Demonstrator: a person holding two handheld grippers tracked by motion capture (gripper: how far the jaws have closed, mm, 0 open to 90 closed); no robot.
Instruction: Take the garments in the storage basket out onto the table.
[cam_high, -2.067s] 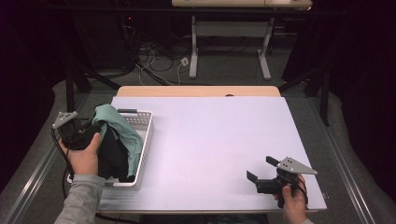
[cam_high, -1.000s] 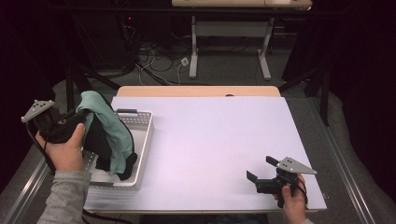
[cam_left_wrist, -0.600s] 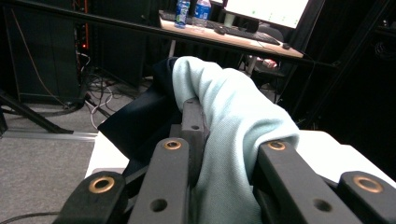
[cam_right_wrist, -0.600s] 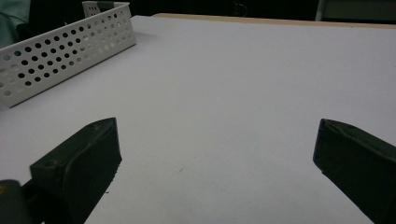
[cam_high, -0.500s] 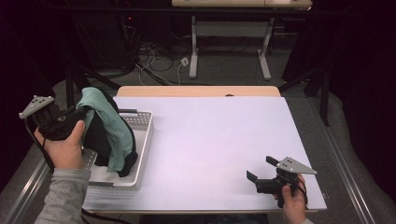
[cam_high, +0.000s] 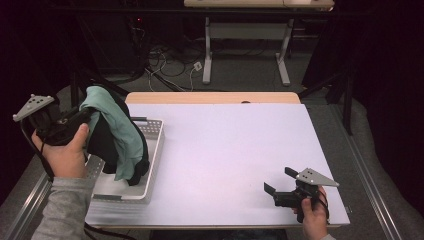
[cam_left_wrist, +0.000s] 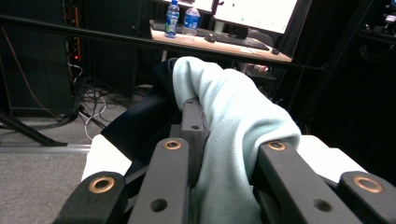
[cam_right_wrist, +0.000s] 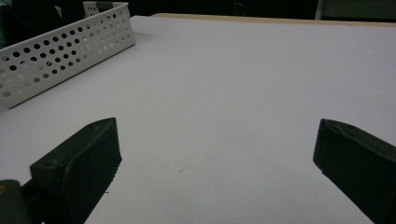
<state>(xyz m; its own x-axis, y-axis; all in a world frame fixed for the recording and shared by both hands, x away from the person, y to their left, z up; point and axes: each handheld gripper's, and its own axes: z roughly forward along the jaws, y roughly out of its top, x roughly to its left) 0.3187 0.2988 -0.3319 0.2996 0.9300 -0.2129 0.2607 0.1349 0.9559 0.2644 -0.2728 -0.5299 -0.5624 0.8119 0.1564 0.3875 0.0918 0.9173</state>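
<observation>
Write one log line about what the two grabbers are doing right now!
left gripper: shut on clothes, lifted over basket | right gripper: open, empty, low over table

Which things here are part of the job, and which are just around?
In the job:
- mint-green and black cloth bundle, clamped in the left tongs
- white perforated metal basket beneath it
- right tongs, open, low over the white table

Just around:
- two plastic water bottles
- floor cables
</observation>
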